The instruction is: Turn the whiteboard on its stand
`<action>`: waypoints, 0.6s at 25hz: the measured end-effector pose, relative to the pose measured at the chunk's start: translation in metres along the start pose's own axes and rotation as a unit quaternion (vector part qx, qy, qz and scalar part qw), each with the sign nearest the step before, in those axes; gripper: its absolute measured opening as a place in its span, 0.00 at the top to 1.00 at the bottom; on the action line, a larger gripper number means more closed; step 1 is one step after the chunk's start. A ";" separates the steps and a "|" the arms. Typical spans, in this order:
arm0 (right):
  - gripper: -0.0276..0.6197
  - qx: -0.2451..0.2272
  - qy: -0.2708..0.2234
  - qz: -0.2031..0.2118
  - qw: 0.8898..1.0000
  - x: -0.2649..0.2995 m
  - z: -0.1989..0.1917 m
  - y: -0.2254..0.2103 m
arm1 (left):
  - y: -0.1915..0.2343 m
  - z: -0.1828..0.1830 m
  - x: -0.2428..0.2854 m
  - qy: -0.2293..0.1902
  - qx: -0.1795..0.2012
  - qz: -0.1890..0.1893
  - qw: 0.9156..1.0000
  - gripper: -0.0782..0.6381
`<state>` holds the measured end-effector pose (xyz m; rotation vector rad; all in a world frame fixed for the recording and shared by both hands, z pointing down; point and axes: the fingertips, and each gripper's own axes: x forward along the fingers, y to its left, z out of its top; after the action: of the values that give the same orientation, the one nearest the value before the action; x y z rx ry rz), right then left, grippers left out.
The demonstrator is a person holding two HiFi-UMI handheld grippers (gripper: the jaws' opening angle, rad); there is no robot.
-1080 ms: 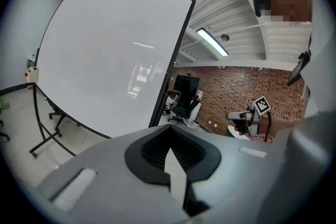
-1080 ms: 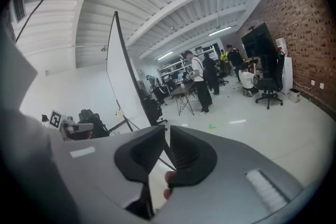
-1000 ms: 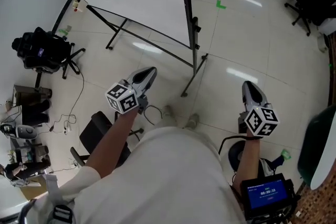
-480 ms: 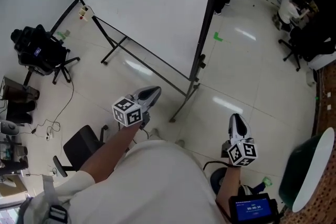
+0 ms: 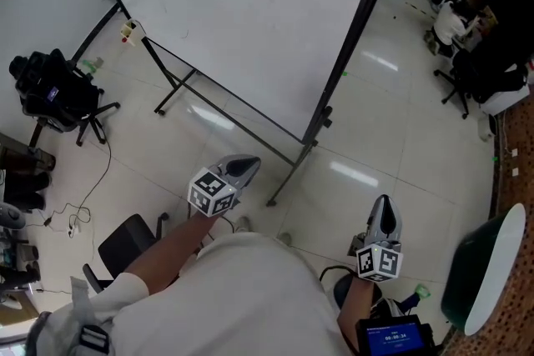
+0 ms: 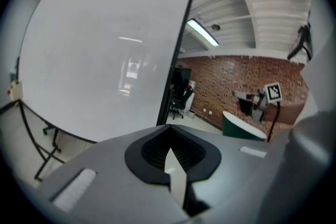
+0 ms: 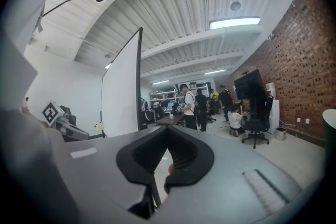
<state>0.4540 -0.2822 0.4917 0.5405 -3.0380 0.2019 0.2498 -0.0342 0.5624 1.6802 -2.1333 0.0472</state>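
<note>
While the whiteboard (image 5: 242, 21) sits on its stand (image 5: 337, 79) on the floor (image 5: 375, 146), ahead of both tools, the left tool (image 5: 242, 167) has its jaws pressed together (nothing in them), and the right tool (image 5: 383, 206) has just closed its jaws, empty too.

Head view, left: black swivel chair (image 5: 50, 87) piled with dark gear, cables (image 5: 83, 200) trailing over glossy tiled floor (image 5: 392, 162) below it. Second black chair (image 5: 127, 242), bare seat, lower left. Dark green round table (image 5: 488, 275) with white rim, lower right. Small blue-lit screen (image 5: 392, 339) at bottom edge. Top right: seated people (image 5: 450, 17) on black office chairs.

Right gripper view: group of standing people (image 7: 190, 106) by desks far back. Big black monitor (image 7: 248, 87) near brick wall (image 7: 310, 60), one seated person (image 7: 235, 119) just beside it. Ceiling strip light (image 7: 234, 22) lit.

Left gripper view: same brick wall and green table, plus another strip light (image 6: 202, 32).
</note>
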 end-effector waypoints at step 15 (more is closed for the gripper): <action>0.96 -0.037 0.063 -0.003 0.997 -0.015 -0.035 0.014 | -0.028 -0.004 0.014 0.000 0.029 -0.061 0.998 0.87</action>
<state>0.4639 -0.2595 0.5235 0.5113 -2.9089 0.1171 0.2748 -0.0540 0.5642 1.8395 -2.0439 0.0755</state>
